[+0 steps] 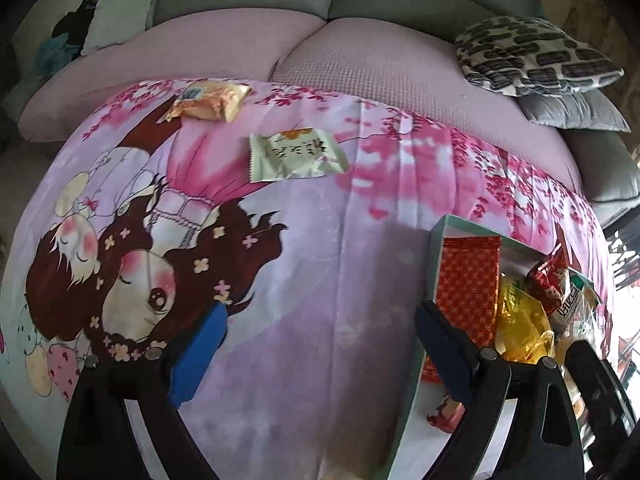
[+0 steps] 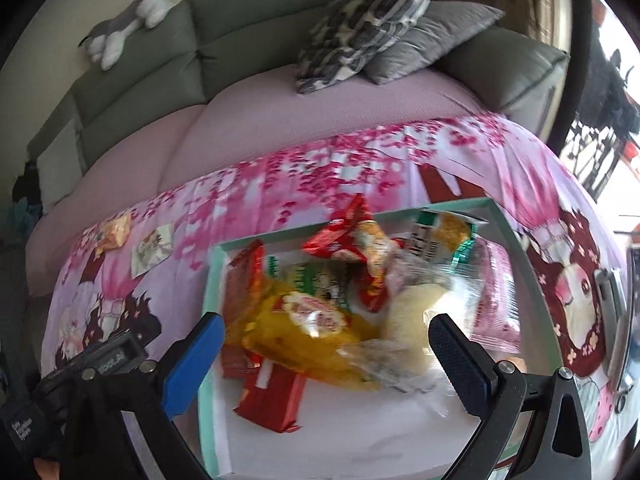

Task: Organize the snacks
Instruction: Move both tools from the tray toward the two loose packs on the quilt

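My left gripper (image 1: pixel 320 356) hangs open over the printed cloth (image 1: pixel 320 248) with nothing between its fingers. Beyond it on the cloth lie a pale green packet (image 1: pixel 296 154) and, further back, an orange packet (image 1: pixel 208 100). A teal-rimmed box (image 1: pixel 434 264) holding a red packet (image 1: pixel 468 284) and a yellow one (image 1: pixel 520 320) sits just right of it. My right gripper (image 2: pixel 326 360) is open above the box (image 2: pixel 212 280). A yellow packet (image 2: pixel 304 332), red packets (image 2: pixel 352 240), a clear-wrapped bun (image 2: pixel 412 312) and a pink packet (image 2: pixel 496 300) lie below it, untouched by the pads.
A grey-green sofa (image 2: pixel 160 60) with a pink cover runs behind the cloth. A patterned pillow (image 1: pixel 532 52) lies on a grey pillow (image 1: pixel 572 112) at the back right. A plush toy (image 2: pixel 128 20) lies on the sofa back. A silver device (image 2: pixel 612 292) rests right of the box.
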`<state>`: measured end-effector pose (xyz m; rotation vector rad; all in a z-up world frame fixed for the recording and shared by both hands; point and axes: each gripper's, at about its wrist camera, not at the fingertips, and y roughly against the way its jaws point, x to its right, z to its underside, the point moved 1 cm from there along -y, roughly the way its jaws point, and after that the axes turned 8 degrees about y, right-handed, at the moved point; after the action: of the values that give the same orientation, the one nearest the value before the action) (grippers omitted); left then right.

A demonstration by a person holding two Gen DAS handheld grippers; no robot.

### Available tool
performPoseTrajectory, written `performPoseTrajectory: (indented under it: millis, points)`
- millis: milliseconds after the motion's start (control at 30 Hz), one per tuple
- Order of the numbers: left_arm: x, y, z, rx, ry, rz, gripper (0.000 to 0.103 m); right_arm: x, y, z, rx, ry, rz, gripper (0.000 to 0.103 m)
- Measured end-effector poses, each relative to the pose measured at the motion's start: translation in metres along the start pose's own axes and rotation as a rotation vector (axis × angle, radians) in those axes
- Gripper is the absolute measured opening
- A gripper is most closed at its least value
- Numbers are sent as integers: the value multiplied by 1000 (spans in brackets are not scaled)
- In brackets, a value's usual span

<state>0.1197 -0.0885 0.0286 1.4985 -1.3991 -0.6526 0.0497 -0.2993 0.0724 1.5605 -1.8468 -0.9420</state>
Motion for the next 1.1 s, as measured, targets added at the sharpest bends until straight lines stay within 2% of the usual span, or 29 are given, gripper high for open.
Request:
performPoseTrajectory:
  millis: [167,467,767,933,1100]
  points:
    - [-16,2,-7,0,53,-17,95,-12,6,-2,27,29,-17,103]
    - [-50,0,-18,-15,160,-33,95,-20,9,-3,42,57,0,103]
    - [-78,10,-32,39,182,-79,95,-50,9,-1,48,121,-40,103]
    - [-107,17,-44,80,209,-120,95,-72,3,4,35,171,-63,103]
    - [-133,17,-53,87,229,-140,95,-95,-6,4,17,200,-86,103]
